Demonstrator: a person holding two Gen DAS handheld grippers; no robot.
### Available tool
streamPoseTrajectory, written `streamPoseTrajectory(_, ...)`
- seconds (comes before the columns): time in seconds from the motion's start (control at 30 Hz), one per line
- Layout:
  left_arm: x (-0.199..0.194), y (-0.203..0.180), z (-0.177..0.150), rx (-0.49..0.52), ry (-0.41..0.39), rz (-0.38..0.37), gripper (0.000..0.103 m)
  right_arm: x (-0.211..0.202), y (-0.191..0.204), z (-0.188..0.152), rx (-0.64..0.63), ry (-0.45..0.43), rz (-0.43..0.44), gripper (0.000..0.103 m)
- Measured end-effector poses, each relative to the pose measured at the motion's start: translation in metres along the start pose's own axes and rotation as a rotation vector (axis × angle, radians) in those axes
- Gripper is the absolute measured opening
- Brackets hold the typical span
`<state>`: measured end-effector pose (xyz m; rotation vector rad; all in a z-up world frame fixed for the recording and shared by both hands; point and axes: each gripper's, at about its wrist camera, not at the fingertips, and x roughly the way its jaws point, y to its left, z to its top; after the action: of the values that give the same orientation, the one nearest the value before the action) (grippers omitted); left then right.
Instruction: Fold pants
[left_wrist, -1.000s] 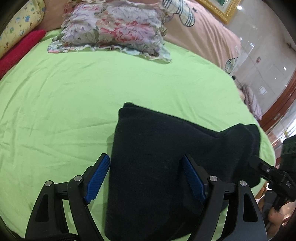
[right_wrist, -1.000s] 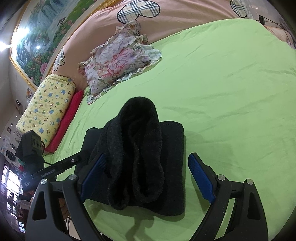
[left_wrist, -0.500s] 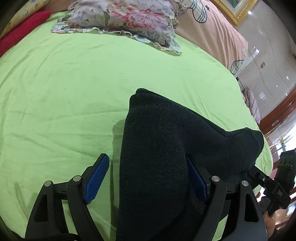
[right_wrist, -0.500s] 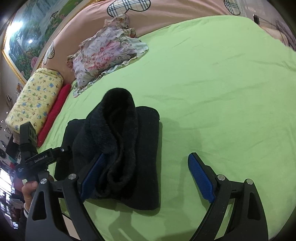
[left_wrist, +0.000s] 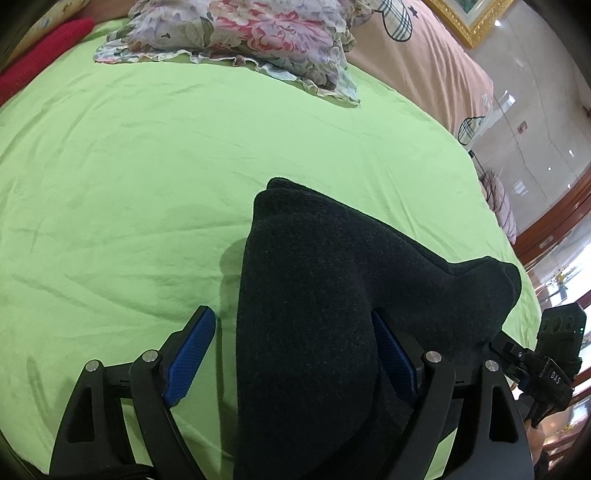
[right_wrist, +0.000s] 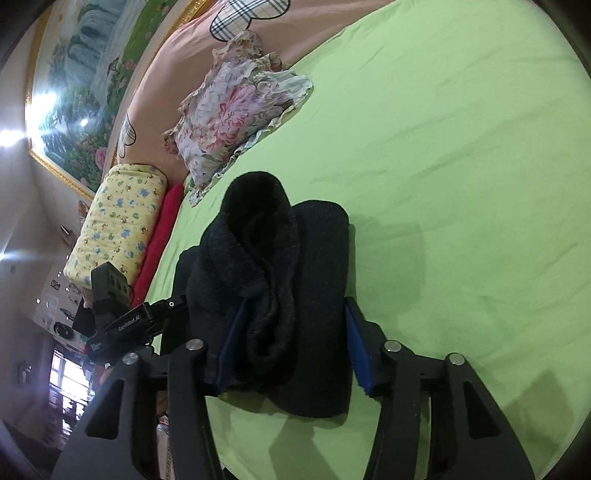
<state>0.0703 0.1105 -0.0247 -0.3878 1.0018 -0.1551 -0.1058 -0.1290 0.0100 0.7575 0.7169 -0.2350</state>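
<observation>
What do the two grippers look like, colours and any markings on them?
Both are black frames with angular cut-outs and silver round bolts. The left gripper has fingers with textured blue pads; from the other view its body shows white lettering. The right gripper matches, with blue pads; a white "DAS" marking shows on its body in the left view.

Bed: your light green sheet (left_wrist: 147, 177) fills most of both frames.
Pants: dark folded bundle (right_wrist: 295, 280) lies lower centre.
Floral pillow: (left_wrist: 251, 40) top of the left view.
Red cloth: (right_wrist: 162, 236) left edge, beside a yellow patterned pillow (right_wrist: 118, 225).
</observation>
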Motion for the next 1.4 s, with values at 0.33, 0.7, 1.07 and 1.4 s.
streamPoseTrajectory(0.33, -0.004, -0.01, -0.002, 0.015, -0.004, -0.041, 0.05, 0.0, 0.001, 0.002, 0.007, -0.002, 0.045, 0.047)
streamPoseTrajectory(0.7, -0.034, -0.022, -0.006, 0.023, -0.043, -0.045, 0.036, -0.007, 0.015, 0.005, -0.024, -0.02, 0.054, 0.043)
streamPoseTrajectory(1.07, -0.072, -0.023, -0.012, 0.019, -0.097, 0.031, 0.035, -0.006, 0.037, 0.008, -0.07, -0.018, 0.089, 0.043)
streamPoseTrajectory(1.4, -0.113, -0.003, -0.016, -0.015, -0.174, 0.105, 0.035, 0.017, 0.066, 0.013, -0.122, 0.022, 0.142, 0.043)
